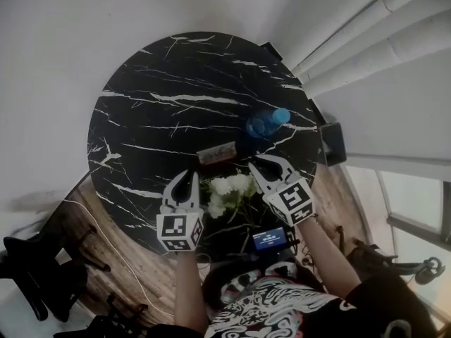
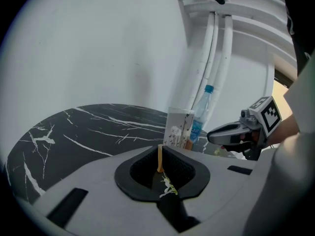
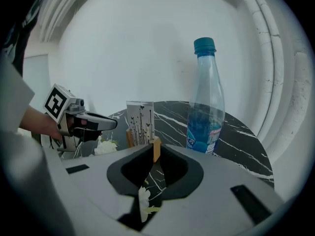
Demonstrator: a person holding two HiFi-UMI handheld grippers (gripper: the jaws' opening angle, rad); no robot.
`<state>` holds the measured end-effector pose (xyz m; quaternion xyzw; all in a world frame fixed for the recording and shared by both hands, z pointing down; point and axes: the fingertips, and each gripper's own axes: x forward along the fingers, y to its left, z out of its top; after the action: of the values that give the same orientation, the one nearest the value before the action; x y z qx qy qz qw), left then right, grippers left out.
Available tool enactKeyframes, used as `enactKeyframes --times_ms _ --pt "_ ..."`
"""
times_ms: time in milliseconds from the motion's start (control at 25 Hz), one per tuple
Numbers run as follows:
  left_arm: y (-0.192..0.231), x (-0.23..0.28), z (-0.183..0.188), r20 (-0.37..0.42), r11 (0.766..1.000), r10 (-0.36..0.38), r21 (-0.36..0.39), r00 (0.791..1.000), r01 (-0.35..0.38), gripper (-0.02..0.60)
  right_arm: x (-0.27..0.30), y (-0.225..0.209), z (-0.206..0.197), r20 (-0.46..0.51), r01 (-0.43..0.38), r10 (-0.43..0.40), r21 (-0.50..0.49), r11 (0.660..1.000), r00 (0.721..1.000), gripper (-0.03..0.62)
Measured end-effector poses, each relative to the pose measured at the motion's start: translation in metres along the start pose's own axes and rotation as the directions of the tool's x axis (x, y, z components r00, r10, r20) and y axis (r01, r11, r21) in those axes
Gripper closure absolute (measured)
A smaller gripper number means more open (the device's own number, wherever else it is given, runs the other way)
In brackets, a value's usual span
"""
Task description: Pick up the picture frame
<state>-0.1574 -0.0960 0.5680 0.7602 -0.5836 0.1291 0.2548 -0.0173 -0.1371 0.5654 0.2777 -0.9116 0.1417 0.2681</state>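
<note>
The picture frame (image 1: 216,153), small and wood-edged with a white print of dark plant stems, stands upright on the round black marble table (image 1: 155,97). My left gripper (image 1: 189,177) hovers just short of the frame on its near left, jaws shut and empty. On the frame's near right, my right gripper (image 1: 258,165) is likewise shut and empty. The left gripper view has the frame (image 2: 178,128) straight ahead beyond my shut left gripper (image 2: 160,149), with the right gripper (image 2: 236,132) off to the right. In the right gripper view the frame (image 3: 140,123) stands just past my shut right gripper (image 3: 153,144).
A blue-capped water bottle (image 1: 266,123) stands just right of the frame, close to the right gripper. White flowers (image 1: 229,189) lie between the two grippers. A small device with a blue screen (image 1: 270,239) sits at the table's near edge. White pipes (image 1: 366,27) run along the wall.
</note>
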Motion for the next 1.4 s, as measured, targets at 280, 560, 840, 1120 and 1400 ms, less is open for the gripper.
enactKeyframes --times_ms 280,560,840,1120,1400 --pt "0.004 0.016 -0.007 -0.029 0.997 -0.059 0.052 0.998 0.060 0.460 0.023 -0.001 -0.002 -0.012 -0.051 0.051 -0.007 0.999 0.999 0.571" --pt "-0.004 0.032 -0.010 -0.027 0.979 -0.205 0.001 0.978 0.206 0.354 0.039 0.006 -0.004 -0.014 -0.137 0.137 0.039 0.990 0.990 0.450" --pt "-0.005 0.048 -0.016 -0.057 0.971 -0.236 0.026 0.970 0.238 0.331 0.052 0.007 -0.009 -0.041 -0.158 0.157 -0.034 0.987 0.987 0.428" --pt "-0.010 0.061 -0.017 -0.076 0.960 -0.264 0.076 0.962 0.269 0.322 0.065 0.009 -0.006 -0.026 -0.176 0.174 -0.107 0.979 0.984 0.425" --pt "-0.016 0.071 -0.019 -0.098 0.960 -0.224 0.147 0.970 0.236 0.327 0.077 0.013 -0.011 -0.048 -0.204 0.200 -0.108 0.973 0.979 0.425"
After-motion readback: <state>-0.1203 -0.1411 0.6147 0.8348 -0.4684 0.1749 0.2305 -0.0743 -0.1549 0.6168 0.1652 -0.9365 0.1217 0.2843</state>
